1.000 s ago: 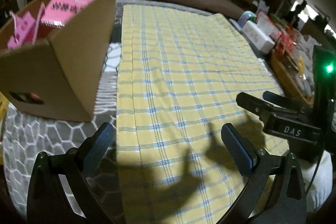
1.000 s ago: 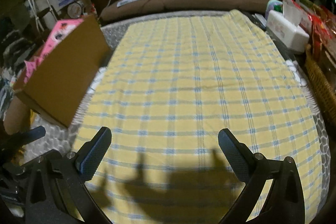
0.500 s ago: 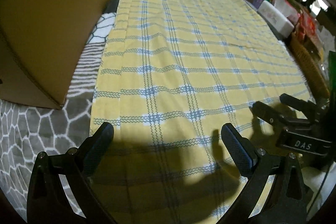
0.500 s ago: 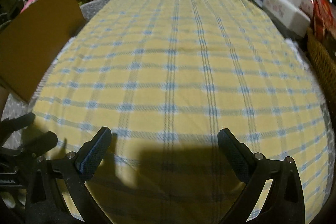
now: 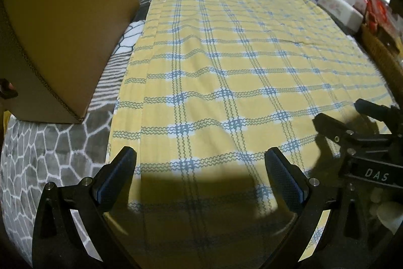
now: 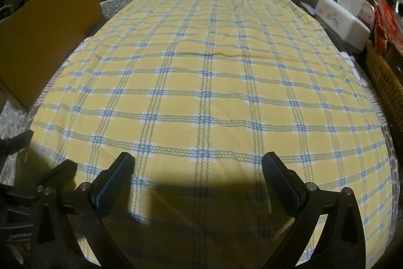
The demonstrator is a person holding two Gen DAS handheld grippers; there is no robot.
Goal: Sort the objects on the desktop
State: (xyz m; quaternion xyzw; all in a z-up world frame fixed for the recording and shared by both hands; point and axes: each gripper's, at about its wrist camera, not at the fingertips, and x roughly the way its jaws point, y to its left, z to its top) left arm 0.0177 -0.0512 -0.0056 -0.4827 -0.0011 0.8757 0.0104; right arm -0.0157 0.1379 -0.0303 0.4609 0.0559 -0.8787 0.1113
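Your left gripper (image 5: 200,174) and right gripper (image 6: 197,179) hover, jaws spread and empty, since the cardboard box (image 5: 68,29) (likely the sorting bin) sits left of the yellow cloth (image 6: 209,92).

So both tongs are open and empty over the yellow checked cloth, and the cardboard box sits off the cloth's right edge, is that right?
Not quite: the cardboard box sits off the left edge of the yellow checked cloth, as both wrist views show. The rest holds: the left tongs and right tongs are open and empty over the cloth.
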